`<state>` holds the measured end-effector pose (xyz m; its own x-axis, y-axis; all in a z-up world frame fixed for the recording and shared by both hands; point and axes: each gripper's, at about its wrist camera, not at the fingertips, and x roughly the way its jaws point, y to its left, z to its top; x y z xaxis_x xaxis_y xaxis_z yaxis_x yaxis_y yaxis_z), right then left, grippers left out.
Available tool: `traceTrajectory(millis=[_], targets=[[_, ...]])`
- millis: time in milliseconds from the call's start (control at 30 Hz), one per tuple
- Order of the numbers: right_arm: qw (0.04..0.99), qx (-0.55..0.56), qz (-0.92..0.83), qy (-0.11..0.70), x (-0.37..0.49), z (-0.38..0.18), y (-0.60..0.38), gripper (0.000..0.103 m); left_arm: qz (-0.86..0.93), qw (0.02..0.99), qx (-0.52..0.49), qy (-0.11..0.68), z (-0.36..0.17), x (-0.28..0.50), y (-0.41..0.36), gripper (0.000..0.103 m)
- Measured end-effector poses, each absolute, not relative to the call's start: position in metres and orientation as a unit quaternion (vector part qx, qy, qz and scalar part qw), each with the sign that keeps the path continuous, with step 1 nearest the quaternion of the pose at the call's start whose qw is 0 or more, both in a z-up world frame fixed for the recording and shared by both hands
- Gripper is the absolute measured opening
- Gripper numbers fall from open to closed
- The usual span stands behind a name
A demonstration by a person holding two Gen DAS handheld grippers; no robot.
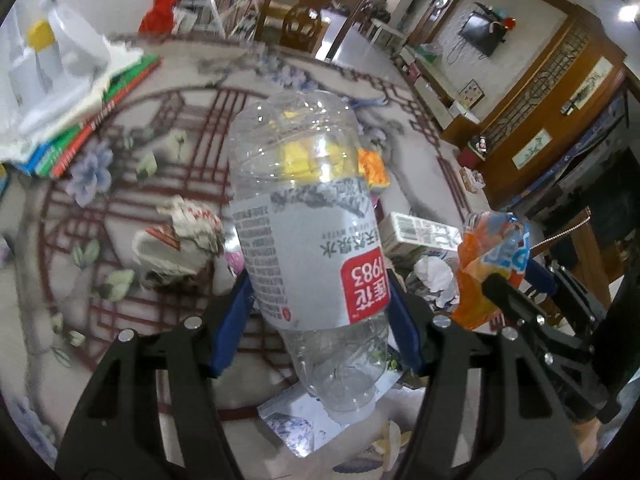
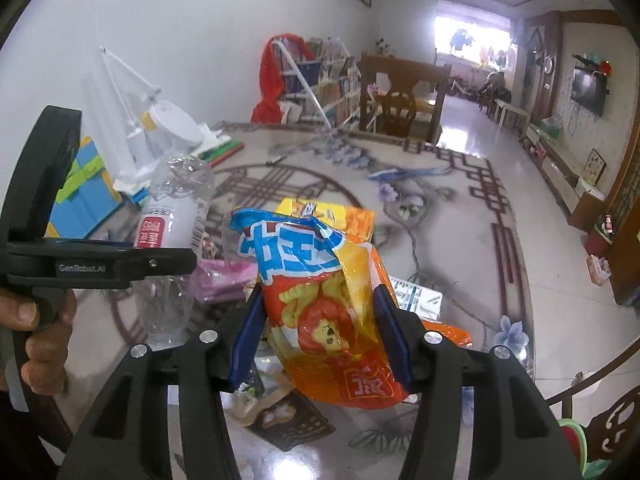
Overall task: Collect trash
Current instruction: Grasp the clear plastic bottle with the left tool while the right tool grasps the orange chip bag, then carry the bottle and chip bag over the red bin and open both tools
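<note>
While the left gripper [image 1: 320, 320] clamps its blue-padded fingers [image 1: 232, 320] on the clear, crinkled plastic water bottle [image 1: 308, 240] with its white-and-red label, the bottle stands lifted above the glossy, flower-patterned round worktop [image 1: 140, 184], its neck end pointing back toward the camera. The right gripper [image 2: 320, 336] is closed on a crumpled orange and yellow foil snack bag [image 2: 324, 304] printed with a cartoon lion and a blue band of lettering; the bag is pinched by its lower half and rises upright, just beside the bottle on its right. Below the bottle on the worktop lie a crushed white paper wad [image 1: 180, 240], a flat white cardboard box with a barcode [image 1: 420, 232], a pink wrapper [image 2: 224, 280] and a dark brown flat sachet [image 2: 288, 420]. Left of the bottle, at the worktop's far edge, sits a stack of green and red books [image 1: 92, 124] under a white desk lamp [image 2: 160, 120].
</note>
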<state>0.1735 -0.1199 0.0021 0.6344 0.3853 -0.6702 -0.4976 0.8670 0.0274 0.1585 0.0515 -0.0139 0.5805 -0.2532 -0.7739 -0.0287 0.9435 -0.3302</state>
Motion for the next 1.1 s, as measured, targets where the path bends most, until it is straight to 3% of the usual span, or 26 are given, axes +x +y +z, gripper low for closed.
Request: traceTrajectory(millis=[700,1100], targets=[[0.934,-0.024,0.195,0.3,0.127,0.047,-0.189,0.052,-0.117,0.9,-0.083,0.411,0.035,0.134,-0.002,0.061],[0.949,0.038,0.093,0.3,0.101,0.052,-0.299,0.052,-0.211,0.883,-0.045,0.417,0.037,0.132,-0.109,0.061]])
